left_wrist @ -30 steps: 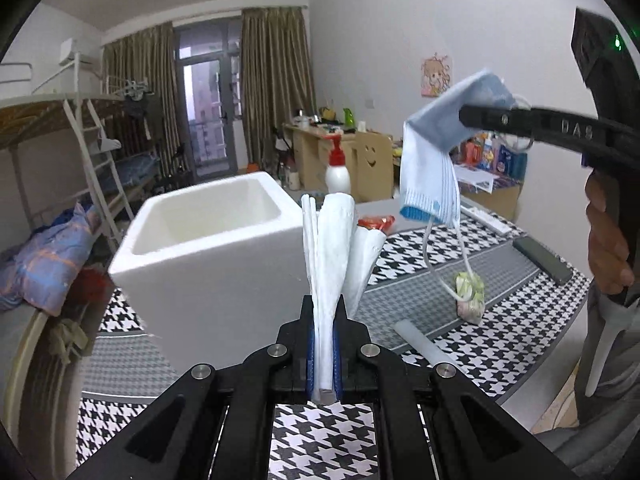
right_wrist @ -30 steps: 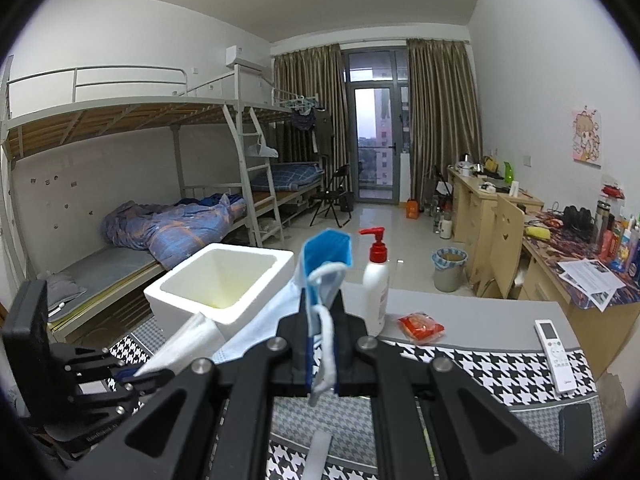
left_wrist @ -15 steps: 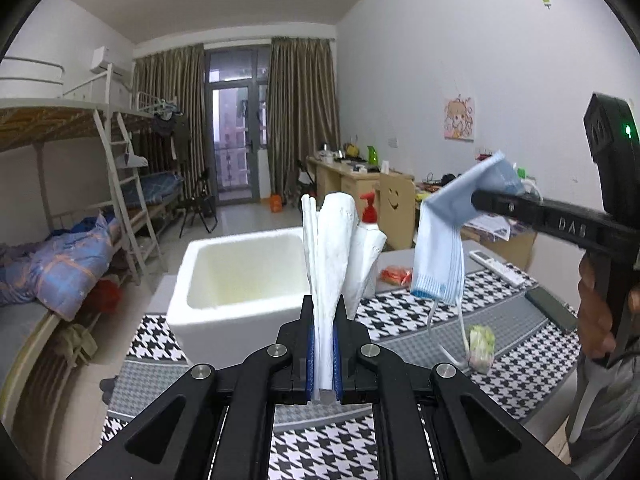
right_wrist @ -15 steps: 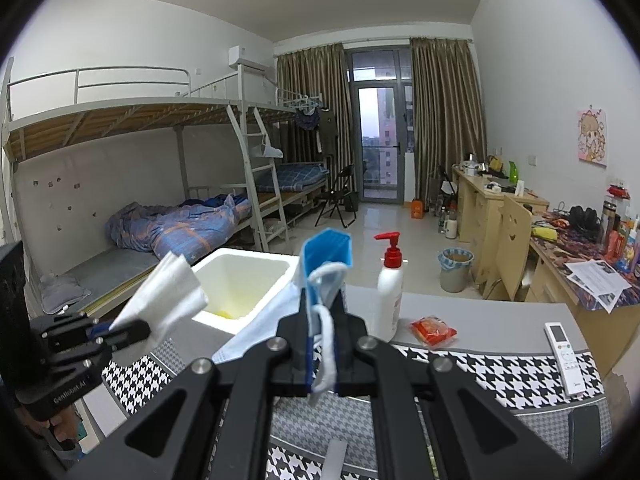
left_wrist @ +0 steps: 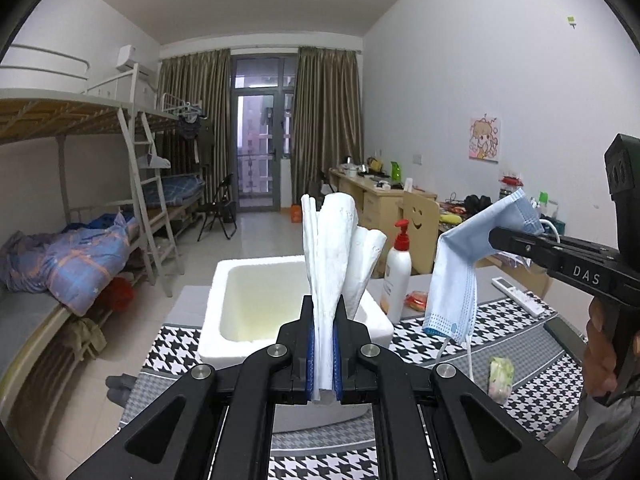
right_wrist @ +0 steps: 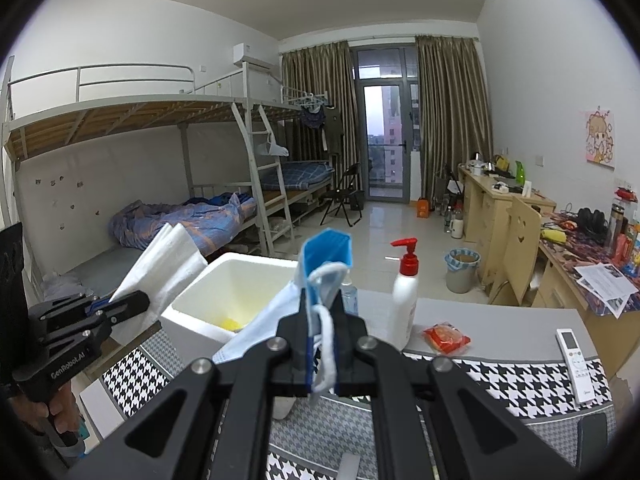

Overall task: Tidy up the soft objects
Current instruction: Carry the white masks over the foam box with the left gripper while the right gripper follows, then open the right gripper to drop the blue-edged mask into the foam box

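My left gripper [left_wrist: 324, 354] is shut on a folded white tissue [left_wrist: 334, 256] that fans upward in the air in front of a white foam box [left_wrist: 256, 300]. From the right wrist view that gripper [right_wrist: 120, 306] and its tissue [right_wrist: 164, 264] hang left of the foam box [right_wrist: 232, 292]. My right gripper [right_wrist: 320, 354] is shut on a light blue face mask [right_wrist: 326, 258], raised above the table. In the left wrist view the face mask [left_wrist: 460, 276] droops from the right gripper [left_wrist: 500, 236], ear loops dangling.
A white pump bottle [right_wrist: 405, 300] with a red top stands right of the box. A red packet [right_wrist: 446, 336], a white remote [right_wrist: 574, 360] and a small green packet [left_wrist: 500, 374] lie on the houndstooth table [right_wrist: 500, 376]. Bunk beds left, desks right.
The left gripper has risen with the tissue, so the foam box now sits lower and further off in its view. The right gripper with the mask has shifted slightly.
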